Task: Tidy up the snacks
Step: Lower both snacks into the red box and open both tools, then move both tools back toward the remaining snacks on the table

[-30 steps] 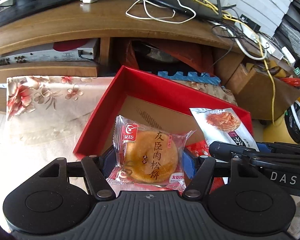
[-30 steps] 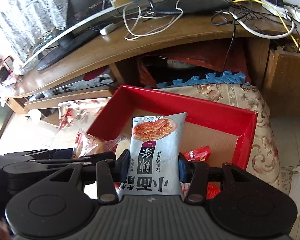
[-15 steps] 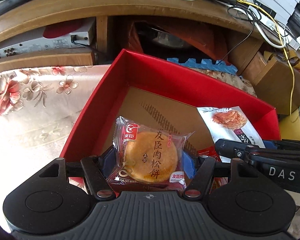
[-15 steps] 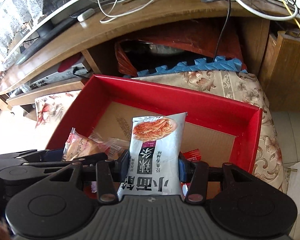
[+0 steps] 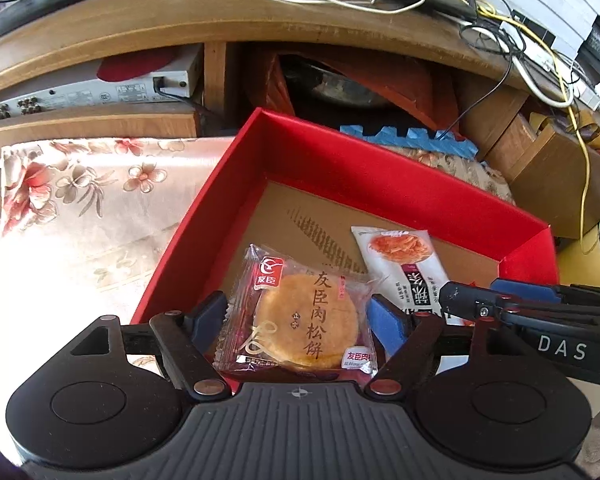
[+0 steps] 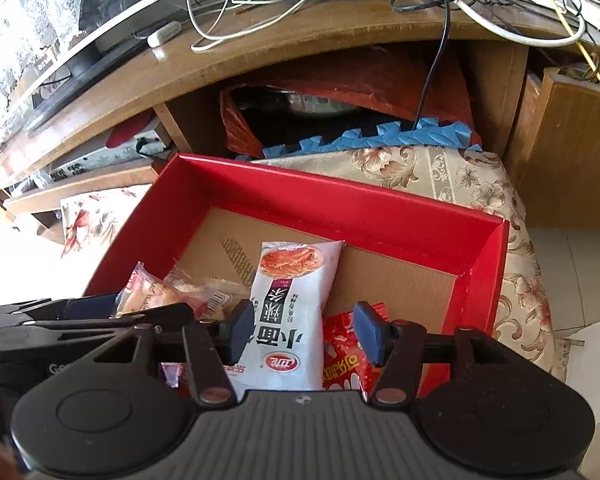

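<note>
You are at the release step, both snacks already down inside the red box (image 5: 380, 184). On the left, your left gripper (image 5: 300, 320) has just been opening: its fingers stand spread, the round cake packet (image 5: 304, 320) lying loose between them near the box's left wall. To the right, your right gripper (image 6: 304, 330) has just been opening too, clear of the white noodle packet (image 6: 292, 320) (beside a red packet (image 6: 342, 356)). Next, lift both hands straight up so neither packet drags.
</note>
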Available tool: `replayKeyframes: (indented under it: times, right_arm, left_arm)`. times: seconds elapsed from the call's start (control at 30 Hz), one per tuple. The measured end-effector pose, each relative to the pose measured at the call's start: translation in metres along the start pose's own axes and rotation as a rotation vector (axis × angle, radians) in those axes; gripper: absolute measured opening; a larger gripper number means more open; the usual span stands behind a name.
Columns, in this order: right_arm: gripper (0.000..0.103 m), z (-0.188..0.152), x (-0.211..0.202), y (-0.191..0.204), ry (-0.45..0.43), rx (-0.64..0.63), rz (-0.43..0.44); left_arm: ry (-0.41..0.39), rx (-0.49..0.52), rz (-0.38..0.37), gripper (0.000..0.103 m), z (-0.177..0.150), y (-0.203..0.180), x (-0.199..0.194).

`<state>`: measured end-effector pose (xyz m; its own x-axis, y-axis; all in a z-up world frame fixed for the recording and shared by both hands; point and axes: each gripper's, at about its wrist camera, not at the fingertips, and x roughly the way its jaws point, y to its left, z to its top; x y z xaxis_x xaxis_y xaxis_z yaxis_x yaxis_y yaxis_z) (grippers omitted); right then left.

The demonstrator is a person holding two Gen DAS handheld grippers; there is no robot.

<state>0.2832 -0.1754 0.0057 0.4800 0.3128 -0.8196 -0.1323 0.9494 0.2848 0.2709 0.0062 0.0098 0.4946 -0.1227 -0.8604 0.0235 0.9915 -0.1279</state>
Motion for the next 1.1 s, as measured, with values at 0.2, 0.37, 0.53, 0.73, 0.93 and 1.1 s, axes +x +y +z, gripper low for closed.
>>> replayKeyframes:
  times: [0.2,0.37,0.53,0.73,0.93,1.1]
  right_arm:
    - [0.054,-0.006,-0.014,0.005,-0.017,-0.011,0.024]
    - [0.054,-0.014,-0.028,0.016,-0.026,-0.035,0.049]
    - [0.054,-0.026,-0.041,0.030,-0.037,-0.064,0.072]
    - [0.054,-0.050,-0.052,0.044,-0.016,-0.088,0.103]
    - [0.055,-0.079,-0.059,0.050,0.031,-0.092,0.135]
    - [0.055,-0.087,-0.037,0.056,0.086,-0.123,0.113]
  left_arm:
    - [-0.020,-0.013,-0.011,0.085,0.000,0.004,-0.013]
    - [-0.037,-0.027,-0.021,0.086,-0.006,0.011,-0.032]
    - [-0.038,-0.039,-0.024,0.086,-0.018,0.019,-0.046]
    - [-0.019,-0.089,-0.042,0.087,-0.036,0.041,-0.060]
    - [-0.006,-0.105,-0.045,0.087,-0.052,0.055,-0.070]
    - [-0.002,-0.103,-0.051,0.087,-0.062,0.061,-0.074]
